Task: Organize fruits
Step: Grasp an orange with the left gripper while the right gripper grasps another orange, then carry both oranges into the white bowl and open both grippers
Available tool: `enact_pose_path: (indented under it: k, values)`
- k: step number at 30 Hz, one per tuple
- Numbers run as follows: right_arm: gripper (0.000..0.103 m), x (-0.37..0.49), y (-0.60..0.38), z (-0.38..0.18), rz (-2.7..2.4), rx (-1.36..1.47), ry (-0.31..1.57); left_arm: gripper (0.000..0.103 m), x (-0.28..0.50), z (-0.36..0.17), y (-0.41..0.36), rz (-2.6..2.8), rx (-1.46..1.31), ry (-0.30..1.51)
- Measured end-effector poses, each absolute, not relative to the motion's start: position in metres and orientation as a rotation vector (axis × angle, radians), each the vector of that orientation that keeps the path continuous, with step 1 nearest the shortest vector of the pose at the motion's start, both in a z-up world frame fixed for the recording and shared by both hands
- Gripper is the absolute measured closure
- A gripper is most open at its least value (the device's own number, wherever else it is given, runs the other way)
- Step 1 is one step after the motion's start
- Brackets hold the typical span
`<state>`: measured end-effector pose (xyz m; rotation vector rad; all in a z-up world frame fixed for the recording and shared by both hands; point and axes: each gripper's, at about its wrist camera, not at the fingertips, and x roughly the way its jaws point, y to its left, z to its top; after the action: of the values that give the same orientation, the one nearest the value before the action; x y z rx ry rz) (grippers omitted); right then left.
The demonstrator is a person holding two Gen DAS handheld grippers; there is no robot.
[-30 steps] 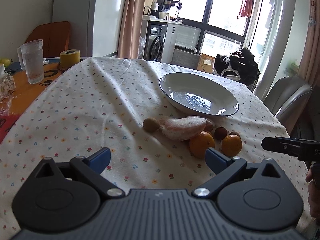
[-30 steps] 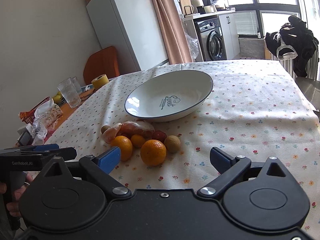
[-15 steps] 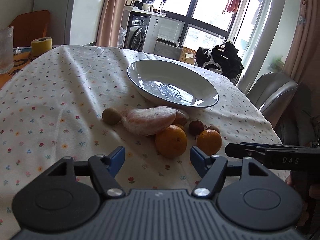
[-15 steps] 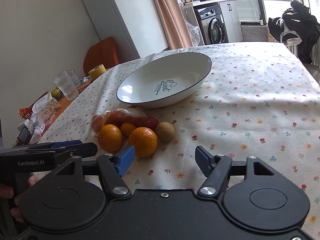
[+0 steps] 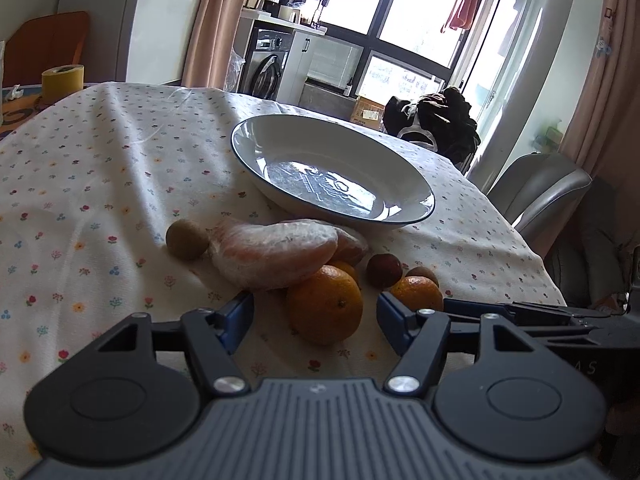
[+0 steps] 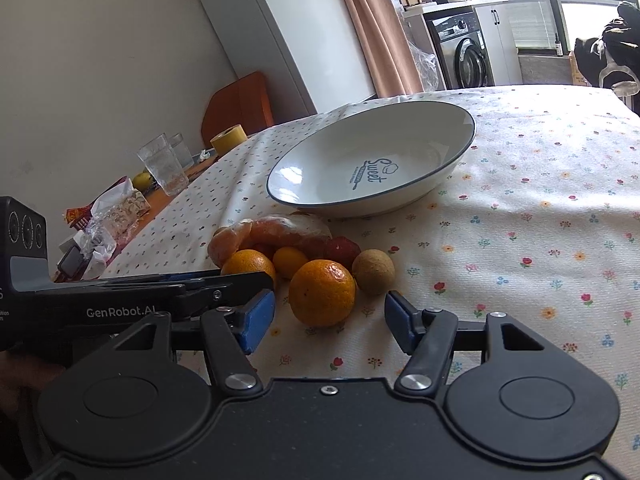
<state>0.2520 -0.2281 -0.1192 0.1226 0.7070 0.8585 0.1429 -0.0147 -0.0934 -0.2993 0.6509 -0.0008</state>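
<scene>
Fingers spread wide on the left gripper (image 5: pixel 315 314), blue pads flanking a large orange (image 5: pixel 325 305) that sits between them, untouched on the floral tablecloth (image 5: pixel 100 184). Over on the right gripper (image 6: pixel 330 322), same story: pads parted, nothing held, another orange (image 6: pixel 322 293) just ahead of the gap, with a brown kiwi (image 6: pixel 373 271) touching its right side. Behind the oranges lies a wrapped peeled citrus piece (image 5: pixel 274 255), a small dark red fruit (image 5: pixel 384 271) beside it, and a second kiwi (image 5: pixel 187 239) to its left. Farther back stands the empty white bowl (image 6: pixel 436 120), blue-rimmed, close to the fruit pile.
</scene>
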Motion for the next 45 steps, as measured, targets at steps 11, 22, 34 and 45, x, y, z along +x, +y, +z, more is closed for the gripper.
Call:
enact_pose_path:
  k: [11, 22, 34, 45]
  values:
    - [0.067, 0.250, -0.226, -0.120, 0.875, 0.117, 0.703, 0.064, 0.143, -0.093, -0.025, -0.007, -0.282, 0.674]
    - [0.068, 0.239, -0.237, -0.105, 0.904, 0.134, 0.640, 0.064, 0.120, -0.077, -0.032, 0.030, -0.291, 0.602]
    - [0.068, 0.241, -0.236, -0.076, 0.896, 0.151, 0.569, 0.065, 0.109, -0.044, -0.024, 0.050, -0.283, 0.496]
    - [0.068, 0.251, -0.226, -0.063, 0.898, 0.148, 0.537, 0.065, 0.114, -0.034, -0.014, 0.074, -0.280, 0.462]
